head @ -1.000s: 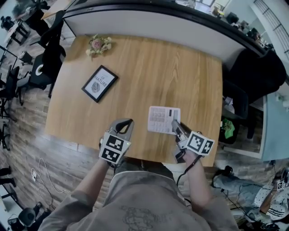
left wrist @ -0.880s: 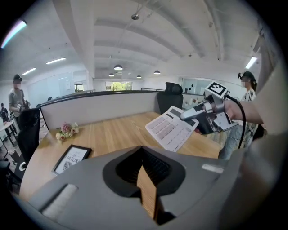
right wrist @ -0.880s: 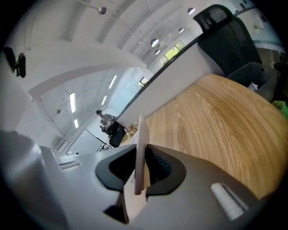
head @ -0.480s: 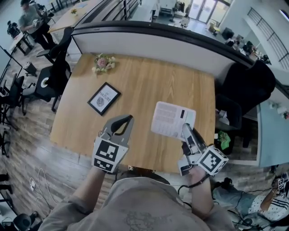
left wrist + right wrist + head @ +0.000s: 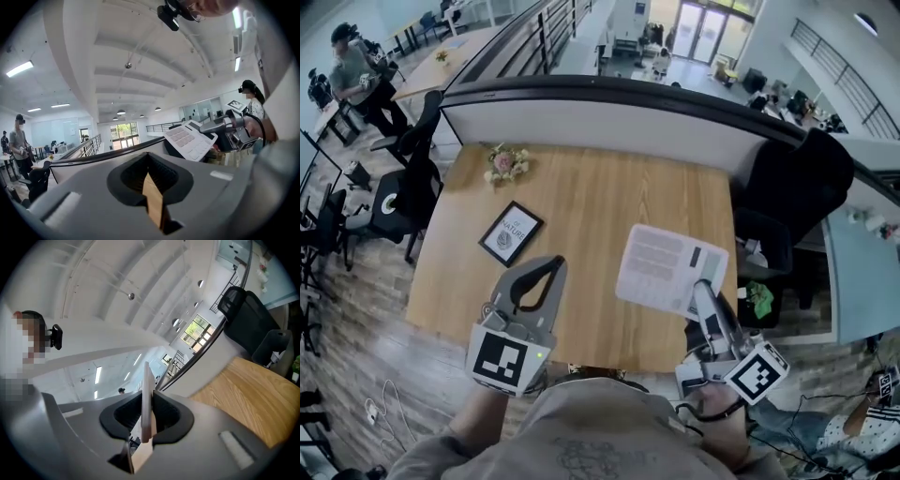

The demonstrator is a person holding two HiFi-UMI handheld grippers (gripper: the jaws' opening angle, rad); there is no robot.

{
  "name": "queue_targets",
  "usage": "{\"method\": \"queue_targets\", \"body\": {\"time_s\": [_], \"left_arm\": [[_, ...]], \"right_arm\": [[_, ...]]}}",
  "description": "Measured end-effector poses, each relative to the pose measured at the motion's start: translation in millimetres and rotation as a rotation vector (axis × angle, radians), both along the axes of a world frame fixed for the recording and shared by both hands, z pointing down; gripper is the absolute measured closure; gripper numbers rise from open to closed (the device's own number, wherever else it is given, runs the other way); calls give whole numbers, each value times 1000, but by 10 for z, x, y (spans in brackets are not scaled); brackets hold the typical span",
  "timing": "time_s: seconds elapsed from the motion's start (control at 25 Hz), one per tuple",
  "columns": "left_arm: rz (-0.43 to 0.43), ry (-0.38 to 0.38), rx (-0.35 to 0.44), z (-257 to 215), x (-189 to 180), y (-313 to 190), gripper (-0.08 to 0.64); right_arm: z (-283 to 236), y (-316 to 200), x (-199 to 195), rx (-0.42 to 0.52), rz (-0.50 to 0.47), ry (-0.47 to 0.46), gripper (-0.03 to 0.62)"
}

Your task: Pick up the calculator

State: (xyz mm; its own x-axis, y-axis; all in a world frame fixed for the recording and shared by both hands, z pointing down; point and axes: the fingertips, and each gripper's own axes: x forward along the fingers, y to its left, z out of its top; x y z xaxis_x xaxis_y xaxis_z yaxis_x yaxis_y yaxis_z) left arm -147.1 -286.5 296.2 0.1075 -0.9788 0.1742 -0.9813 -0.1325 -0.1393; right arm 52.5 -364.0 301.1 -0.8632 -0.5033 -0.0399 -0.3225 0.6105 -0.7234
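Holding calculator point(image 5: 668, 268) clamped in right gripper point(image 5: 704, 294) fingers | left gripper point(image 5: 547, 269) fingers together

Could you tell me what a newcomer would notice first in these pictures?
The flat white calculator, pinched by its edge in the right gripper, hangs tilted over the light wooden table. Further left on the table lie a black-framed picture and a small flower bunch.
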Motion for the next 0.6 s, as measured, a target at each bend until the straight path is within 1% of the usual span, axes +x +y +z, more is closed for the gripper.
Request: {"method": "queue_targets", "body": {"time_s": [0.28, 0.6], "left_arm": [[14, 11, 0, -25, 54, -36, 558], [-4, 8, -10, -33, 91, -16, 558]], "right_arm": [[-23, 40, 4, -1, -10, 3, 524], [-20, 20, 2, -7, -33, -17, 524]]}}
